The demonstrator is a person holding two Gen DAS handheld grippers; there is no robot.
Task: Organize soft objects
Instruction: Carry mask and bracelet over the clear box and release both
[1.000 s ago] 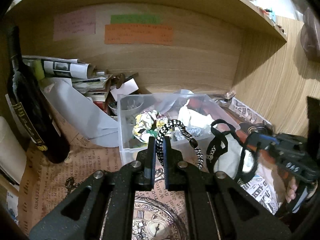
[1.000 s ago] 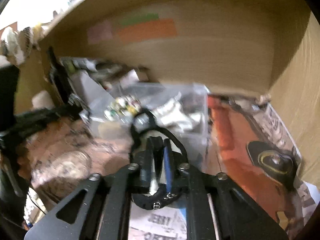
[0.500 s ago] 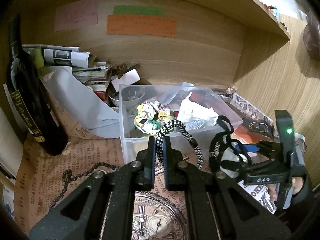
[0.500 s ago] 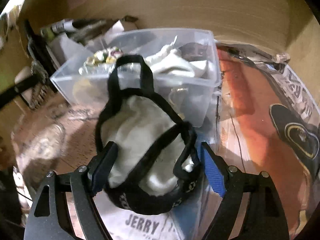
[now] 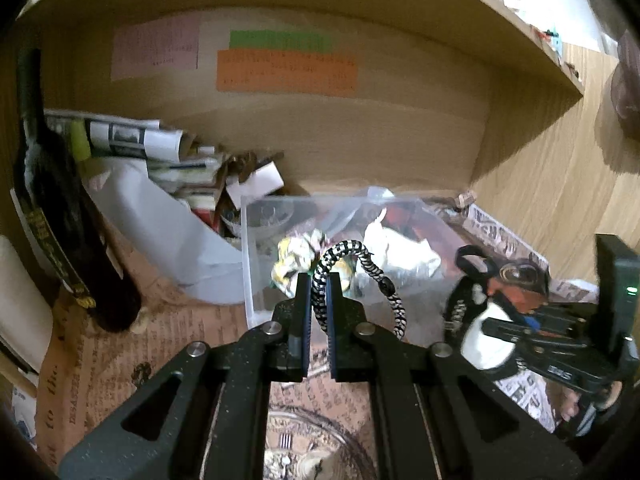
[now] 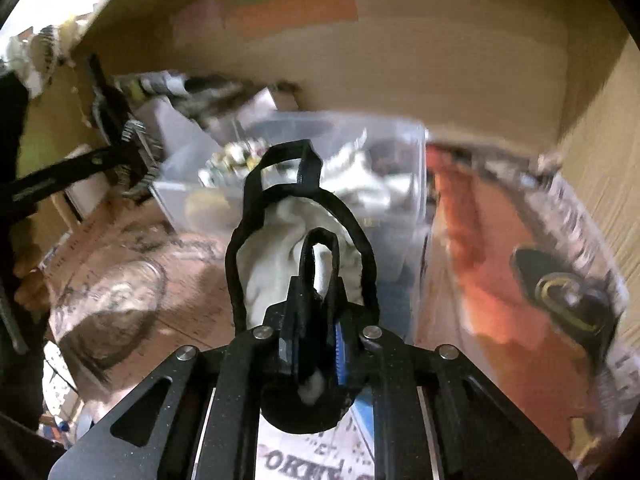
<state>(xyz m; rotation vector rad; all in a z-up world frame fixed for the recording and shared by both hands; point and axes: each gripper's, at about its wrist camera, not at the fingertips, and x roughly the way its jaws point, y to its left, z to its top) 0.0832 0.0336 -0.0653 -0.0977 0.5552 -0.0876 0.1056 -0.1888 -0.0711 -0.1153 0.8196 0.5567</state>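
My left gripper [image 5: 318, 286] is shut on a black-and-white braided band [image 5: 362, 258] and holds it just in front of a clear plastic bin [image 5: 252, 280]. The bin holds a patterned scrunchie [image 5: 290, 254] and white cloth [image 5: 404, 254]. My right gripper [image 6: 316, 292] is shut on a white pouch with black straps [image 6: 276, 232], lifted in front of the bin [image 6: 416, 168]. The right gripper and the pouch [image 5: 480, 328] also show at the right of the left wrist view.
A dark wine bottle [image 5: 60, 216] stands at the left. Rolled papers and books [image 5: 152, 148] lie behind the bin. A wooden wall [image 5: 560, 184] closes the right side, a shelf board is overhead. Printed paper [image 5: 120, 360] covers the desk.
My right gripper was shut on the pouch, opened around it half a second ago, and has now shut on its black strap again. My left gripper keeps holding the braided band near the bin.
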